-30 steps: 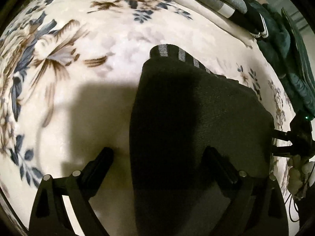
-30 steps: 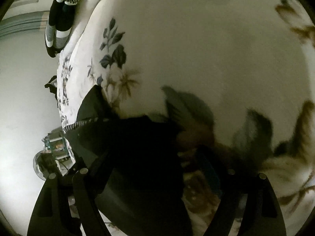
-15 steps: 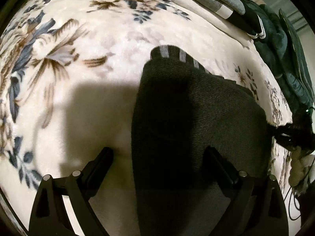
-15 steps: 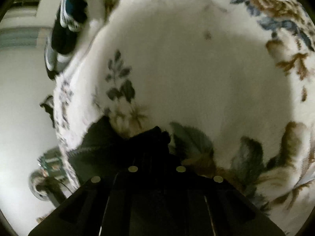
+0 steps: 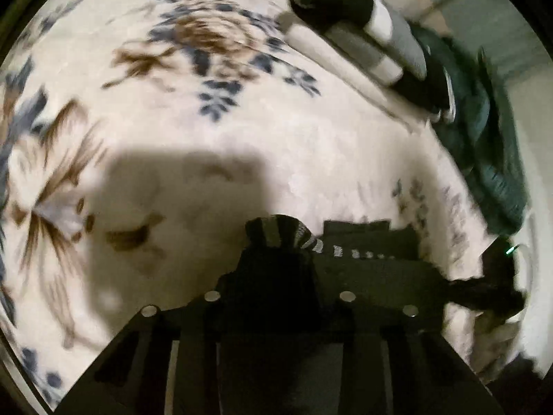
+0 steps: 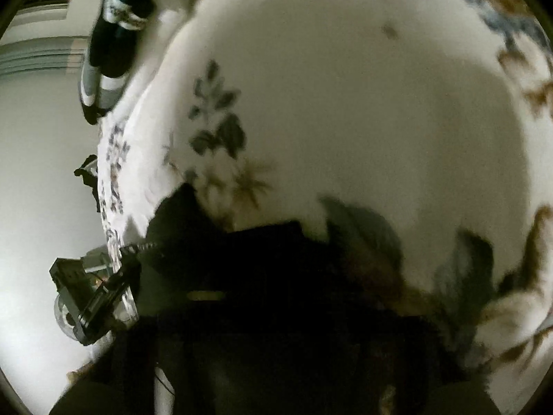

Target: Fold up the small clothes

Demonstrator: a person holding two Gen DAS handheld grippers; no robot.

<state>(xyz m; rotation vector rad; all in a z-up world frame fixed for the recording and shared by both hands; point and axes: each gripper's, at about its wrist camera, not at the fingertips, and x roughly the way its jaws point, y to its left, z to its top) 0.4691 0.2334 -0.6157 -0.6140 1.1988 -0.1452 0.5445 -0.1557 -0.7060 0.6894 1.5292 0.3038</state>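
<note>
The left gripper (image 5: 280, 269) is clamped on the dark knit garment (image 5: 366, 263), which lies on the floral blanket (image 5: 262, 145). The right gripper (image 6: 276, 276) also pinches that garment, though darkness hides its fingers. Only the left wrist view shows the garment's one striped cuff (image 5: 307, 238). Beyond it, one pile of clothes (image 5: 380, 41).

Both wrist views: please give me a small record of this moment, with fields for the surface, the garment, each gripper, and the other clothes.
surface: floral blanket, cream with blue and brown flowers
garment: dark sock with a striped cuff
left gripper: fingers drawn together on the dark sock
right gripper: too dark and blurred to judge; the dark sock lies at its tip
other clothes: folded striped socks at the far edge, beside a dark green garment
image quality: motion blur in both views
</note>
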